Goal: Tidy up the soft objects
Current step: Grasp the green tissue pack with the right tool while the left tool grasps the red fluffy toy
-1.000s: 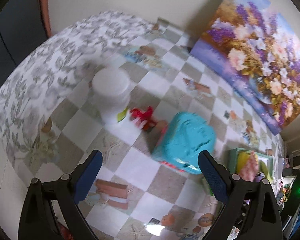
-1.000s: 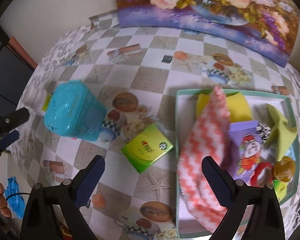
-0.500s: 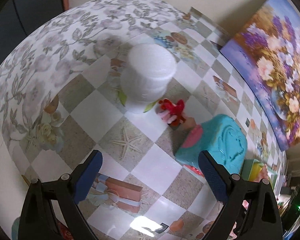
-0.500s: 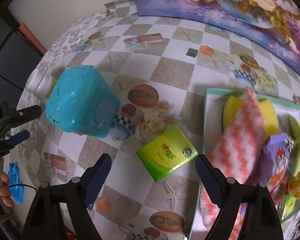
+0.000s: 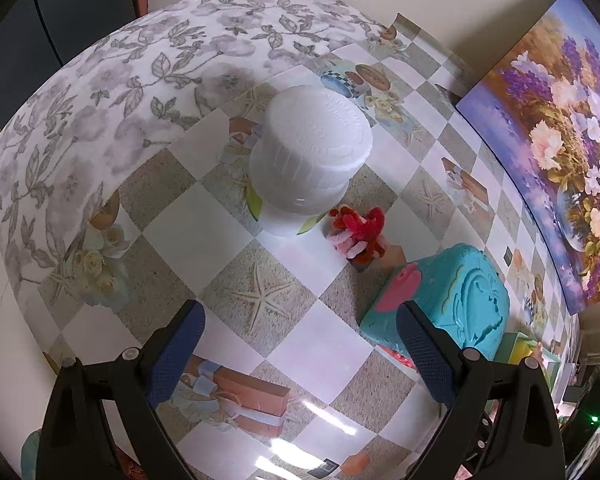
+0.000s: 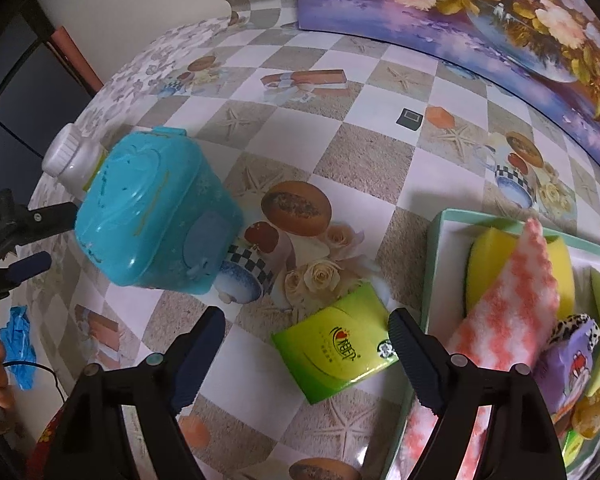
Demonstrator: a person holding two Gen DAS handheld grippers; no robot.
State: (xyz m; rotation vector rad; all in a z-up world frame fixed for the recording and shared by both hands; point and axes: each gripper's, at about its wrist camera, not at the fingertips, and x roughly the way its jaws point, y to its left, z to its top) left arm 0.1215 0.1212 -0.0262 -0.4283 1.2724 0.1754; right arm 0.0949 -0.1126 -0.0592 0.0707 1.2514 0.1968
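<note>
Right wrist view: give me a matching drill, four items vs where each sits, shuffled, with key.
Items:
1. teal box
2. green packet
3. pink-and-white cloth
4. white bottle

Places:
A. draped over the yellow sponge in the tray
B. behind the teal box, at the far left
C. on the tablecloth between the right gripper's fingers
D. on the tablecloth, left of centre

Pairs: 1-D, 2-C, 3-A, 4-B

The teal box (image 6: 152,216) hides most of the white bottle (image 6: 70,158), the tray (image 6: 432,264) runs off the right edge, and its small items are too jumbled to identify.
</note>
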